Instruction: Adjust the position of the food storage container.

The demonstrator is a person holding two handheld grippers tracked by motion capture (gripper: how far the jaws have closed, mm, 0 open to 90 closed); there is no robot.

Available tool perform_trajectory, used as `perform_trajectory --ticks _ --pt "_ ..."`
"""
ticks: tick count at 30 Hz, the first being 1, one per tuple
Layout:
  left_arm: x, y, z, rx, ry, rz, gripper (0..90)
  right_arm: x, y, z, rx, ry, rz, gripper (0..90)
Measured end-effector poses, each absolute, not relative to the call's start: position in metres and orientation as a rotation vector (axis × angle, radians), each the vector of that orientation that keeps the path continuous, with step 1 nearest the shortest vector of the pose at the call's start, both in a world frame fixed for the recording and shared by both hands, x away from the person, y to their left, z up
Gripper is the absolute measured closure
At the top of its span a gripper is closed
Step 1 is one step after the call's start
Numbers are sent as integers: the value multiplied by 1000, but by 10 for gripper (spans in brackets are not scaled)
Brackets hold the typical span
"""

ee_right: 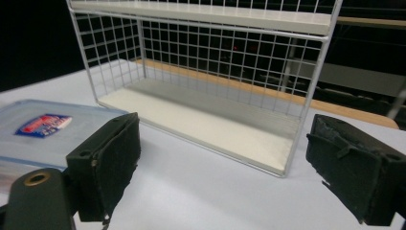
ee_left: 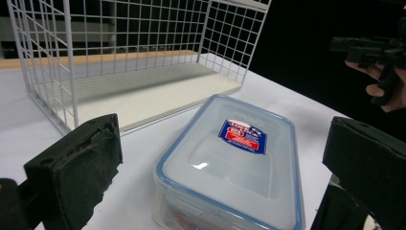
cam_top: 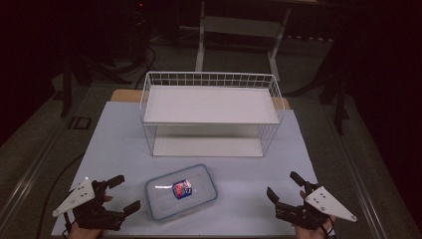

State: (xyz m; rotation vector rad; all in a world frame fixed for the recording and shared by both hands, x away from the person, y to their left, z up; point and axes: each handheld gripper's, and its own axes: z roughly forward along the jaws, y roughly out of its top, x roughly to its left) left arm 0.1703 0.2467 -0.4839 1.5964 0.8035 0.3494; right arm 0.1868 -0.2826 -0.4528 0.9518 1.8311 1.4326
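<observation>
Near the front middle of the pale worktop lay a clear plastic container, rectangular with rounded corners, blue-rimmed lid closed on top, red and blue label at the lid's centre. Sat flat, turned slightly askew to the worktop's front edge. Seen through the clear wall in the left gripper view, something red inside, too blurred to tell what.

Behind the container, well apart from it, stood a white wire rack with 2 solid shelves, upper shelf ringed by a low wire rail, lower shelf resting on the worktop. Nothing on either shelf. Open side of the rack faced the container.

Left of the container, near the front left corner, rested the left hand-held gripper, jaws spread wide, holding nothing, grey three-cornered plate on top. Pointed toward the container, close beside it but not touching. Framed between its 2 black jaws in the left gripper view, the lid and label.

Right of the container, farther off, rested the right hand-held gripper, jaws likewise wide apart and empty, grey plate on top. Aimed toward the rack in the right gripper view, container's edge at the left.

Beyond the worktop, dark floor and a white frame in shadow.
</observation>
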Motion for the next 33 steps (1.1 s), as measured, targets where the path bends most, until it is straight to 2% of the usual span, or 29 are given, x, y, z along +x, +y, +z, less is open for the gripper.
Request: perform_trajectory --ticks 11,16,20,21,22,24,26,28,33 --pt "172 241 -465 1606 758 310 0 188 -278 -451 959 1852 1423 108" --pt "165 234 -454 1705 704 280 0 188 -276 -451 968 1857 1419 108" --pt "162 230 -453 1781 686 188 157 188 -276 -450 980 1859 1426 108" --pt "161 228 -454 1798 690 184 157 188 -276 -450 980 1859 1426 108" --pt "161 226 -455 1831 694 177 230 188 -276 -450 972 1858 1428 108" --pt "160 222 -458 1886 688 147 264 188 -275 -450 971 1859 1429 108" --pt "159 216 -464 1955 685 109 433 188 -276 -450 975 1859 1432 108" --pt "159 213 -470 1990 690 92 510 188 -277 -450 983 1861 1431 109" --pt "158 209 -481 2056 675 56 771 189 -277 -451 991 1874 1432 109"
